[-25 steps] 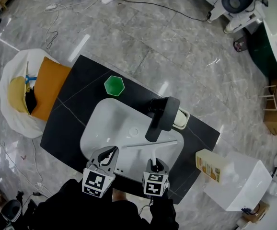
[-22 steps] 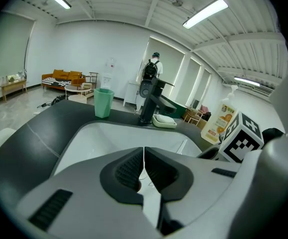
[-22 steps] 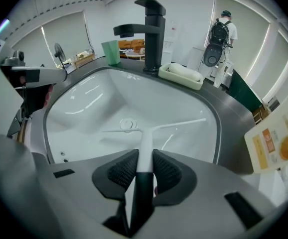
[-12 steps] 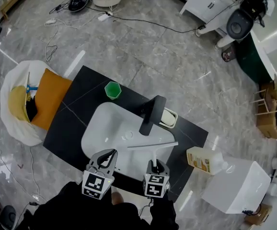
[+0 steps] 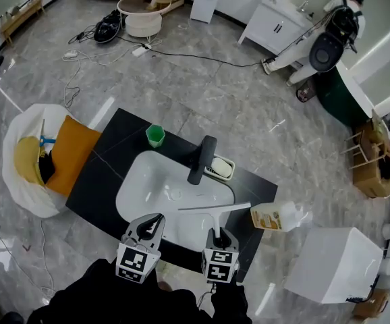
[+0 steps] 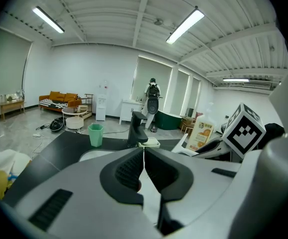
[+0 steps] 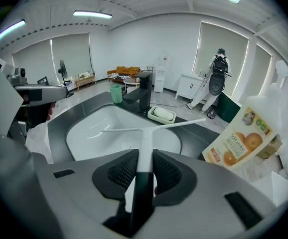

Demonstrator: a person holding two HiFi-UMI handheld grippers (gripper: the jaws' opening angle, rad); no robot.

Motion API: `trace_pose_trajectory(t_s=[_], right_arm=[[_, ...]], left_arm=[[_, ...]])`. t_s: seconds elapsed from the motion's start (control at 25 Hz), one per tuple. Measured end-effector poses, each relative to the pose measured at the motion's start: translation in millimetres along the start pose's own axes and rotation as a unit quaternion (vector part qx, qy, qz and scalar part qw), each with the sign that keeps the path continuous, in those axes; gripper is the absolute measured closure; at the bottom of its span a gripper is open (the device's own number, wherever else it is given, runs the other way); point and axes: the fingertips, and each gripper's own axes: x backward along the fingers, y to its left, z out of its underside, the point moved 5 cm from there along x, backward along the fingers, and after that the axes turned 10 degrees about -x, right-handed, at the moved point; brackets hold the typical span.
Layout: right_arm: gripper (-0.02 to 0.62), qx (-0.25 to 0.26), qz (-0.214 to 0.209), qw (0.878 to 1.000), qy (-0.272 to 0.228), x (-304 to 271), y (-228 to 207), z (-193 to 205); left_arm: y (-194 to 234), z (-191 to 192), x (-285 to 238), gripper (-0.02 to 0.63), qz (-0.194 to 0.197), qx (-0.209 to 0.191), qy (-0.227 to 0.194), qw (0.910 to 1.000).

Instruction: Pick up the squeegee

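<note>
The white squeegee [image 5: 216,210] [image 7: 145,133] hangs in the air over the white sink basin [image 5: 141,181] [image 7: 89,133], its T-shaped blade pointing away from me. My right gripper [image 5: 219,233] [image 7: 140,169] is shut on its handle, the pads pressing both sides of the shaft. To the left, my left gripper [image 5: 156,220] [image 6: 144,164] hovers above the basin's near rim; its jaws are shut with nothing between them.
A black faucet [image 5: 202,159] and a soap dish [image 5: 220,168] stand behind the basin on the black counter [image 5: 94,181]. A green cup [image 5: 155,136] sits at the back left. An orange-labelled bottle [image 5: 276,217] lies at the counter's right end. A white bin [image 5: 30,150] stands left.
Both grippers have risen, the right one lifting the squeegee up from the basin. The counter and sink look smaller and farther below now.
</note>
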Motion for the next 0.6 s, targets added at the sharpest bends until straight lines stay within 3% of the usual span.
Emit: trace_pose_trajectory(t_s=[0.6], right_arm=[[0.489, -0.038, -0.024, 0.994, -0.103, 123, -7, 13]], left_arm=[[-70, -46, 83, 0.578, -0.004, -0.043, -0.048, 0.9979]])
